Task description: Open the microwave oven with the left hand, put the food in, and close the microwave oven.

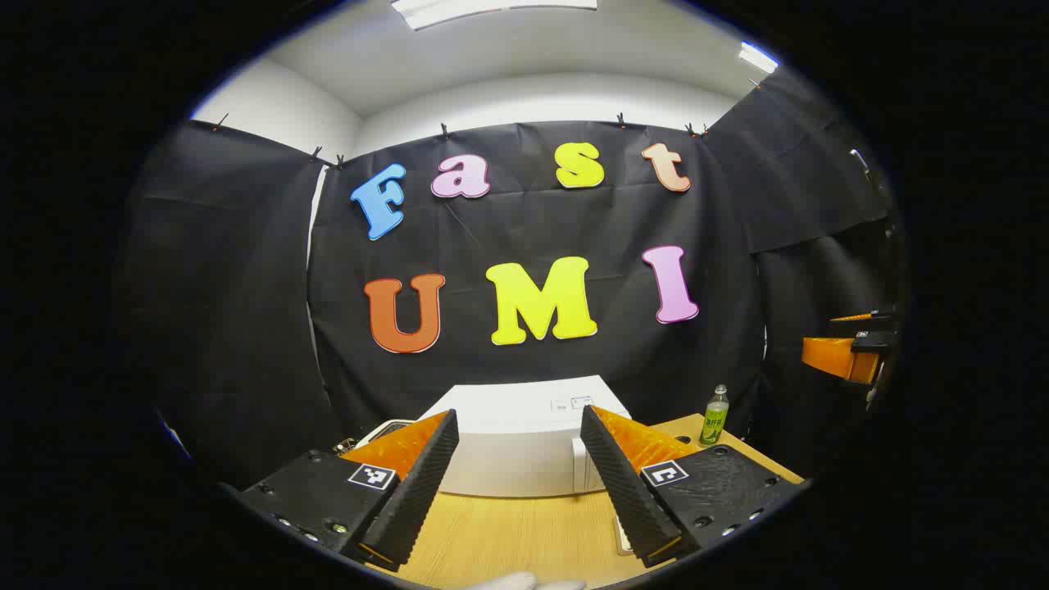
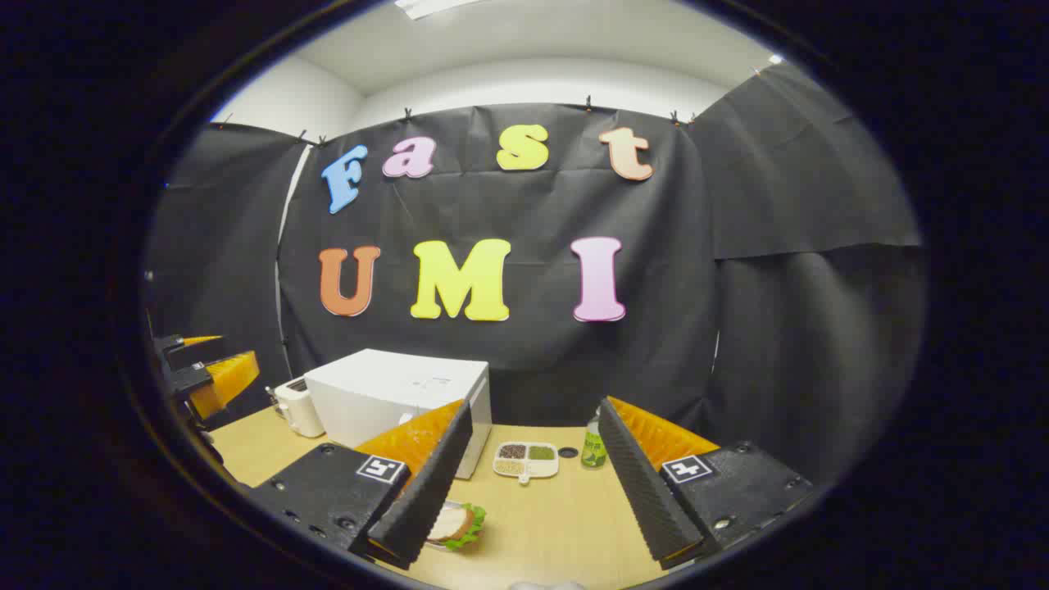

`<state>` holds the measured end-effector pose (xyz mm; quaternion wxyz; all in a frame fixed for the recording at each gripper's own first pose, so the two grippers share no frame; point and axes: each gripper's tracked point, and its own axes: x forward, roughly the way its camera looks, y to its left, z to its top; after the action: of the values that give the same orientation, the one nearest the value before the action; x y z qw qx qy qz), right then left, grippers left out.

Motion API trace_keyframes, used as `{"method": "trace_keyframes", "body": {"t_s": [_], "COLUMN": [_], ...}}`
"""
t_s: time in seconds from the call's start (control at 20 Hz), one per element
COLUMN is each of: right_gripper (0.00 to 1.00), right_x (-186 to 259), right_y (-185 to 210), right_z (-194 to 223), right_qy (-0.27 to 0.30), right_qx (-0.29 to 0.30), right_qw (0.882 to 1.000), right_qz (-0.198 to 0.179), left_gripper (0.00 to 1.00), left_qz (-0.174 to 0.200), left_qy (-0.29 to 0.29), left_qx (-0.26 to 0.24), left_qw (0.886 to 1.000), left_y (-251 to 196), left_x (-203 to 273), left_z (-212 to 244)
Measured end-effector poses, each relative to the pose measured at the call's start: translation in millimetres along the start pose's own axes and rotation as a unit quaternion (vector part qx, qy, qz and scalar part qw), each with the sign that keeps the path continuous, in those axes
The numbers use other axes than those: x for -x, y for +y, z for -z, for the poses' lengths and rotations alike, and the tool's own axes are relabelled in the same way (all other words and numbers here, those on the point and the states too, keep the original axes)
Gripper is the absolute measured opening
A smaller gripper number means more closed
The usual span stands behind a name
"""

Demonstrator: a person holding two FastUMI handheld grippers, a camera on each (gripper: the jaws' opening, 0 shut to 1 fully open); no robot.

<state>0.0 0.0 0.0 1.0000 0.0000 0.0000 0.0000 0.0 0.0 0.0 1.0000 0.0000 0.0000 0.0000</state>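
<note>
Both tongs, left (image 1: 518, 483) and right (image 2: 533, 492), hover spread and level above the table (image 1: 516, 533), facing the closed microwave (image 1: 524, 442).

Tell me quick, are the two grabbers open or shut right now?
Left gripper: open, holding nothing, facing the white boxy microwave oven.
Right gripper: open, holding nothing, above the light wooden table.

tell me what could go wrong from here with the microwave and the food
1. The microwave is closed and the left gripper, open, faces it from a distance; a poor catch on the door could shove the oven.
2. The sandwich lies partly hidden behind the right gripper's finger, so lowering blind may crush it.
3. The green bottle and divided dish could be knocked.
</note>
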Motion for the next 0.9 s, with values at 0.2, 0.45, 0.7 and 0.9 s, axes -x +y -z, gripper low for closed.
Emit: {"method": "trace_keyframes", "body": {"t_s": [0.2, 0.45, 0.7, 0.9], "right_gripper": [0.99, 0.99, 0.92, 0.92], "right_x": [1.6, 0.0, -4.1, -3.2], "right_y": [0.2, -4.6, -3.5, -5.8], "right_z": [-1.5, -0.7, -2.8, -3.8], "right_qy": [-0.004, -0.003, -0.005, -0.001], "right_qx": [0.007, 0.005, 0.004, 0.005], "right_qw": [1.000, 1.000, 1.000, 1.000], "right_qz": [0.004, 0.008, 0.010, 0.012], "left_gripper": [0.93, 0.93, 0.93, 0.93], "left_qz": [0.004, 0.008, 0.008, 0.016], "left_qy": [-0.003, -0.003, 0.001, 0.011], "left_qx": [-0.003, 0.002, -0.005, -0.012], "left_qw": [1.000, 1.000, 1.000, 1.000], "left_y": [-0.9, -1.4, -3.3, -16.9], "left_x": [1.5, -1.4, -8.5, -31.8], "left_z": [0.1, 0.3, 8.9, 33.6]}}
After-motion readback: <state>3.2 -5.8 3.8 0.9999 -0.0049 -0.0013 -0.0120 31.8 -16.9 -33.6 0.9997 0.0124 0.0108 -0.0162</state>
